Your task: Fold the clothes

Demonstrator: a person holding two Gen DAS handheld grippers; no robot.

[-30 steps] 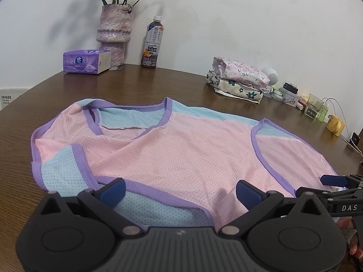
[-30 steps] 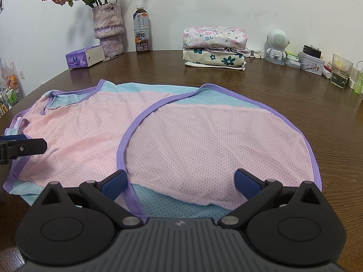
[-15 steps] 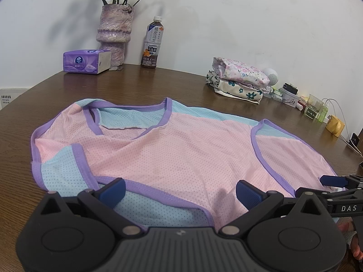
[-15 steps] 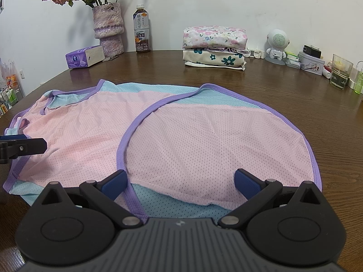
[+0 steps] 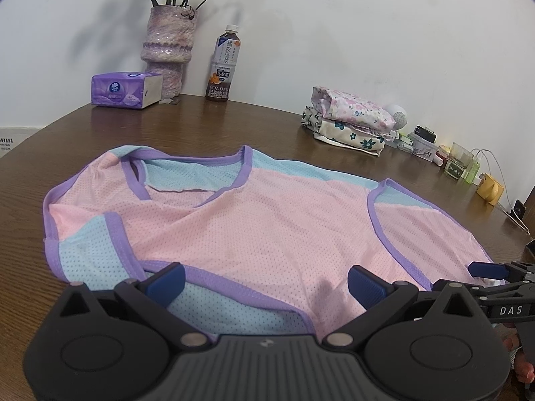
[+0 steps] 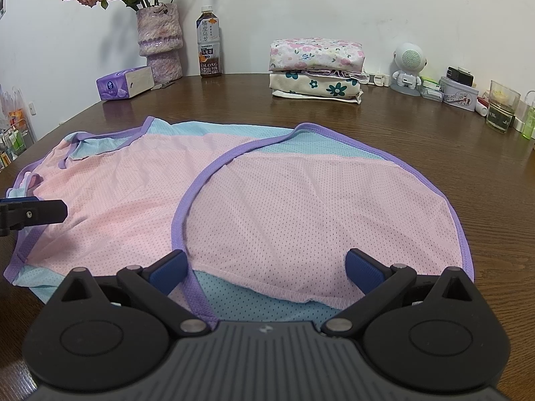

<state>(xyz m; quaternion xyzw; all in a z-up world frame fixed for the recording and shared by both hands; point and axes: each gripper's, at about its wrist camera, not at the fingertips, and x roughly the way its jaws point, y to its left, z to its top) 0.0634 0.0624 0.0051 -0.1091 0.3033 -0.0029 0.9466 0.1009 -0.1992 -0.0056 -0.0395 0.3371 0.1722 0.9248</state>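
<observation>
Bare table (image 6: 434, 140) beyond shirt (image 6: 301, 200); folded stack (image 6: 316, 67) blocks the rear.

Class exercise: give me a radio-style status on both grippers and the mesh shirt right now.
Left gripper open, fingers over near hem. Right gripper open, over the other end. Pink mesh shirt spread flat, unfolded. Folded clothes stack well clear; nothing in the way.

From my feed the garment (image 5: 254, 220) is a thin perforated mesh cloth, matt, with a smoother purple binding along its edges, lying on a bench (image 5: 234, 123) of dark wood with visible grain and a soft sheen. My left gripper (image 5: 265, 284) and right gripper (image 6: 265, 267) are matt black plastic with ribbed blue pads (image 6: 364, 269) and small metal pivot pins. At 12 o'clock the bottle (image 6: 209, 43) is glossy clear plastic and the tissue pack (image 5: 125, 90) at 11 is shiny film.
</observation>
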